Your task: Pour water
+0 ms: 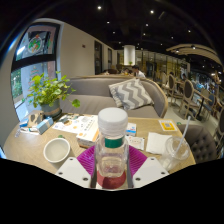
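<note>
We see a light wooden table [150, 128], a potted green leafy plant [47, 93] at its left edge, a white ceramic bowl [57, 149] and a clear drinking glass [177, 150] near its front edge. Our gripper [112, 163] clamps a clear plastic water bottle with a white cap [112, 143], upright between both pink pads [86, 160].

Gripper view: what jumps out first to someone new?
The bottle, clear with a white cap, stands upright between the fingers, and both pads seem to press on it. On the table a white bowl sits left of the fingers and a clear glass to the right. Beyond are a potted plant and a sofa with a zigzag cushion.
</note>
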Motion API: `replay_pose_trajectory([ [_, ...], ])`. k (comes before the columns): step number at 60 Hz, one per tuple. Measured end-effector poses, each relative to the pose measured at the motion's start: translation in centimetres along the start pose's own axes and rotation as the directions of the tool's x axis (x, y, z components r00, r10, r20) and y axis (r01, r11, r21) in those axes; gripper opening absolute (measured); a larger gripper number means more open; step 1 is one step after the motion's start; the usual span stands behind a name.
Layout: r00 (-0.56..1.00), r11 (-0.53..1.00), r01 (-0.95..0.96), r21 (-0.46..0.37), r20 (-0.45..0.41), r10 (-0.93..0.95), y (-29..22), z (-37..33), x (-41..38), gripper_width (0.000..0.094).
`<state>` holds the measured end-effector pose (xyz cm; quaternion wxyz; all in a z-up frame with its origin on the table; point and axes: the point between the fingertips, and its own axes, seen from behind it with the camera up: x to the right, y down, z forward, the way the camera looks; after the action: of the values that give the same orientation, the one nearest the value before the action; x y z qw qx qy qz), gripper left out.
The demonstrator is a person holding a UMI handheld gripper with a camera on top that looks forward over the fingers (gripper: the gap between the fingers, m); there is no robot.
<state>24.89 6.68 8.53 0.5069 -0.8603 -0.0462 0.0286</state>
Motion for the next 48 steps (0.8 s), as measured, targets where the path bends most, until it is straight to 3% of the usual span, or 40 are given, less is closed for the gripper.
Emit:
replay_pose_trajectory([
  [12,1.0,0.998,-0.005,-0.064,0.027,0.007,5.2,1.3,0.1,0.0424],
  [17,0.999,0.999,0.033,-0.004,0.017,-0.033,4.8,1.1,-0.1,0.0439],
  [25,1.0,0.999,0.01,-0.038,0.005,-0.01,5.3,1.2,0.1,0.0502],
  [29,1.0,0.996,-0.021,-0.091,0.011,0.022,6.0,1.0,0.0,0.06],
  [33,1.0,0.996,-0.022,-0.092,0.002,0.022,5.6,0.1,0.0,0.0864],
  [48,0.997,0.992,0.025,-0.124,-0.065,-0.033,3.4,-9.0,-1.6,0.0856],
])
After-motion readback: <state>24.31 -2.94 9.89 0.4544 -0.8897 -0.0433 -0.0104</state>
